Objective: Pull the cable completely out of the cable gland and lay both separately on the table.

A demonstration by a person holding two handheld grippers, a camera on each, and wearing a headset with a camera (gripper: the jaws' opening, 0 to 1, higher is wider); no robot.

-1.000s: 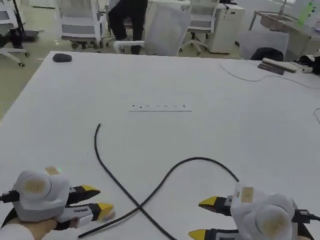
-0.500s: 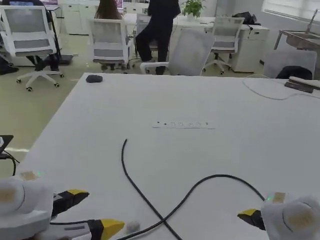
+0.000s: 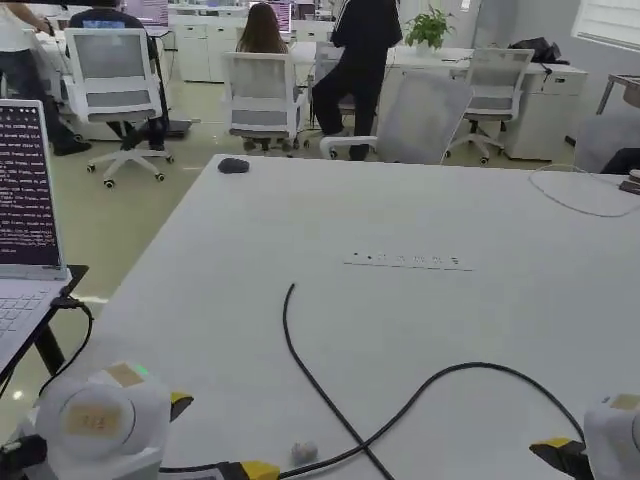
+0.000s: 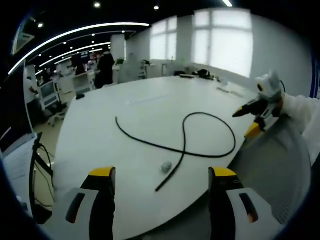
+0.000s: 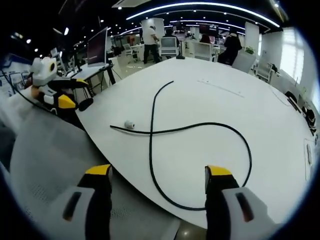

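In the head view the black cable [image 3: 285, 325] is seen looped on the table [image 3: 450, 310], the cable gland [image 3: 303, 452] just beside its near end, between the left gripper [image 3: 220, 435] and right gripper [image 3: 560, 452]; in the left gripper view the jaws are held wide apart and empty, as are those in the right gripper view.

White table [image 3: 480, 200] — looped black cable [image 3: 286, 325], small grey gland [image 3: 303, 452] just beside it, mouse [image 3: 233, 166] far off

Black cable [image 5: 151, 132], pale grey gland [image 5: 129, 124], white table [image 3: 300, 220]
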